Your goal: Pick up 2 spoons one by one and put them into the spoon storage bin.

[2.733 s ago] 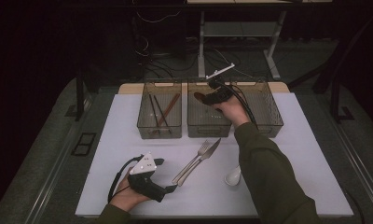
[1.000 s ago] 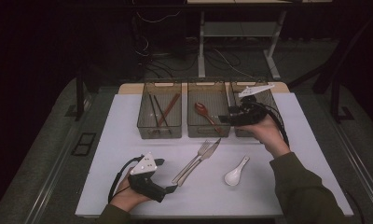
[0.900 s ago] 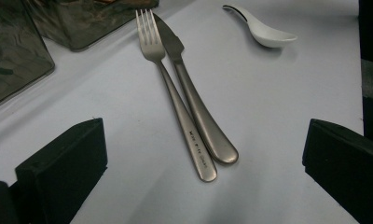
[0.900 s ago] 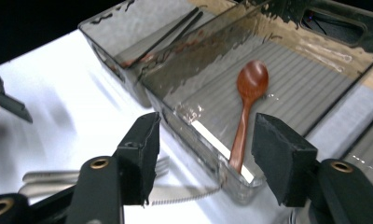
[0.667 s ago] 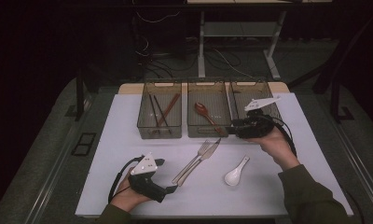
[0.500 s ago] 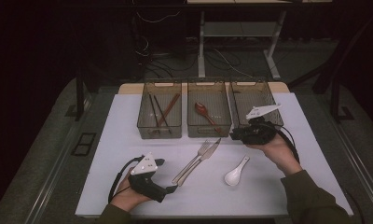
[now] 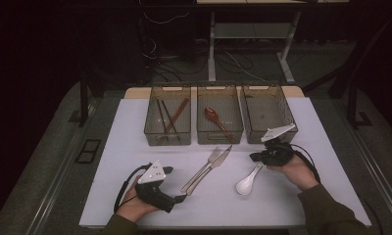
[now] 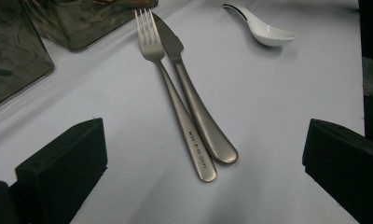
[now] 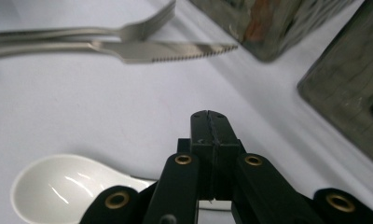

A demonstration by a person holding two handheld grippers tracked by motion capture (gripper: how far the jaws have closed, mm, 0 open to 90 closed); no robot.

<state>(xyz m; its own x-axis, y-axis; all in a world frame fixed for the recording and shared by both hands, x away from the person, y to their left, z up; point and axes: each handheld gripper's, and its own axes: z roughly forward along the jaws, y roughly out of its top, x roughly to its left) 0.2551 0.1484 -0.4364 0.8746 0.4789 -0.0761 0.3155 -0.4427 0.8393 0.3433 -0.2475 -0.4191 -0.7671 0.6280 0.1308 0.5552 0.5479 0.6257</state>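
Sitting right over the white spoon [image 7: 247, 181] handle: right tool [image 7: 260, 156], jaws just closed flat together, nothing pinched; handle passes beneath them. Spoon lies on table [image 7: 135, 127], long axis diagonal, bowl toward the person. Left tool [image 7: 180, 198] wide open, empty, farther off. Fork [image 8: 175, 100] handle has engraved lettering, unreadable.

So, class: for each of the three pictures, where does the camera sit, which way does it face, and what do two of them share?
High view: above the person's table edge, facing forward and down; both forearms, left gripper, right gripper.
Left gripper view: on the left gripper, along its wide-apart jaws toward fork and knife.
Right gripper view: on the right gripper, jaws together above the white spoon.
Shared: both gripper views show fork, knife and spoon.
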